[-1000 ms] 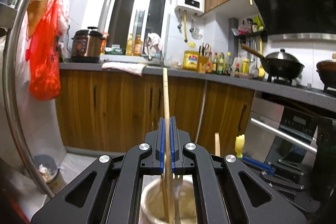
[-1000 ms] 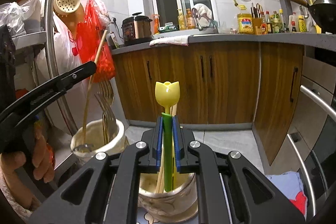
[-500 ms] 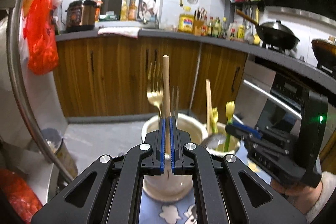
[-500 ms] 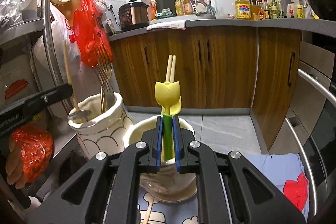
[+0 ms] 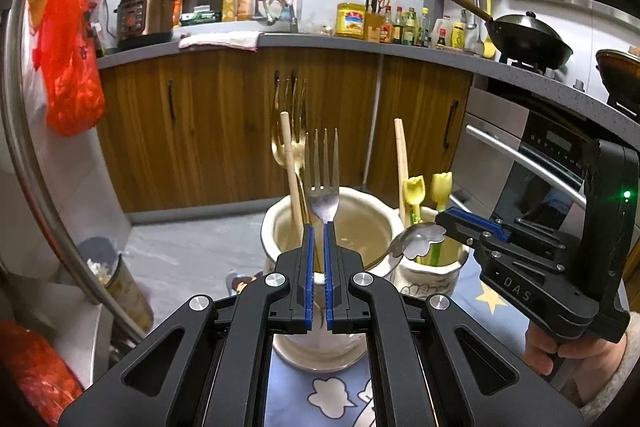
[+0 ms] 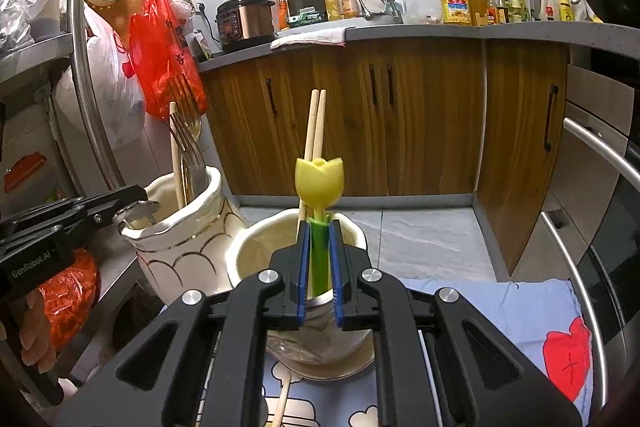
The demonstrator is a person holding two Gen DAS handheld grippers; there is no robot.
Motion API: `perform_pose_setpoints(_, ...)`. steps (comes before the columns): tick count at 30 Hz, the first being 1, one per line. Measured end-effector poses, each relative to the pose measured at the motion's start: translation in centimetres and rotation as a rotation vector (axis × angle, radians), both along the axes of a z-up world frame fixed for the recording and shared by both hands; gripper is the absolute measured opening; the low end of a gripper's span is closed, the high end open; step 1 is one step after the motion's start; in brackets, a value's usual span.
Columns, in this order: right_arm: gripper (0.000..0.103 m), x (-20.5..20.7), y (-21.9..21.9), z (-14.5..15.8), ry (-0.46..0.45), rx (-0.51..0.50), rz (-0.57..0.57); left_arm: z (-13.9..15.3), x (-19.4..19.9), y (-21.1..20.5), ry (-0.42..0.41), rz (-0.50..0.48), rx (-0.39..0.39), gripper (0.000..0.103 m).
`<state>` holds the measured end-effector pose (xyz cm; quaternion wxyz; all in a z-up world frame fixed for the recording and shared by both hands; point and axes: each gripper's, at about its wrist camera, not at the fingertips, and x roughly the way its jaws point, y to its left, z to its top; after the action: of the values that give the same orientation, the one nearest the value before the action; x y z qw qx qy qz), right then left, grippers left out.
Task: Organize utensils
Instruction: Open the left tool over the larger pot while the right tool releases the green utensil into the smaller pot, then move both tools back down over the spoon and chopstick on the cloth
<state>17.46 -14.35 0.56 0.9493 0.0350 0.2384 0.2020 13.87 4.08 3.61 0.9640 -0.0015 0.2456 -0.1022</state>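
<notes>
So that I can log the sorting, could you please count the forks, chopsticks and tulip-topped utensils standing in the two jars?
Forks: 2
Chopsticks: 3
Tulip-topped utensils: 2
Total: 7

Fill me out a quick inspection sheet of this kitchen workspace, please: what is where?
Surface: blue patterned cloth with cartoon prints.
Job's things: forks and a wooden chopstick in the scalloped holder; tulip-topped utensil and paired chopsticks in the plain holder.
Clutter: loose chopstick on the cloth; red bag hanging; bin on the floor.
Grippers: left gripper shut on the wooden chopstick, it seems; right gripper opening, the tulip-topped utensil's green stem between its jaws.
Cables: nothing seen.
Surroundings: wooden cabinets, pressure cooker, wok.
</notes>
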Motion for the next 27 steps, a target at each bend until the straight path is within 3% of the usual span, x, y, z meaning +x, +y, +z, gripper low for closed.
perform_pose_setpoints(1,0.015,-0.1,0.0,0.1,-0.002,0.003,0.003,0.0,0.0,0.0,0.001,0.000,-0.001,0.005)
perform_pose_setpoints(3,0.033,-0.3,-0.1,0.3,-0.003,0.007,0.005,0.0,0.0,0.0,0.000,0.003,-0.005,0.011)
perform_pose_setpoints(5,0.038,-0.7,-0.4,0.5,-0.008,0.017,0.008,0.3,-0.3,0.0,-0.014,0.013,-0.001,0.024)
perform_pose_setpoints(7,0.043,-1.3,-0.6,0.7,-0.009,0.014,0.008,0.6,-0.6,0.0,-0.025,0.017,0.002,0.027)
perform_pose_setpoints(9,0.057,-1.9,-0.9,0.8,-0.007,0.014,0.007,0.9,-0.9,0.1,-0.028,0.026,-0.002,0.037)
perform_pose_setpoints(11,0.061,-2.7,-1.3,0.8,-0.003,0.008,0.000,1.1,-1.3,0.3,-0.036,0.037,-0.008,0.055)
perform_pose_setpoints(17,0.083,-4.9,-2.7,0.5,0.033,-0.001,-0.008,1.5,-2.9,0.5,-0.046,0.058,0.001,0.081)
perform_pose_setpoints(20,0.092,-5.9,-3.2,0.3,0.049,-0.011,-0.001,1.3,-3.4,0.3,-0.028,0.075,0.013,0.091)
perform_pose_setpoints(23,0.097,-6.9,-3.1,0.0,0.061,-0.035,0.014,1.0,-4.3,0.3,-0.006,0.090,0.028,0.093)
perform_pose_setpoints(27,0.097,-8.2,-2.7,-0.5,0.075,-0.074,0.030,0.1,-5.6,0.4,0.039,0.100,0.040,0.095)
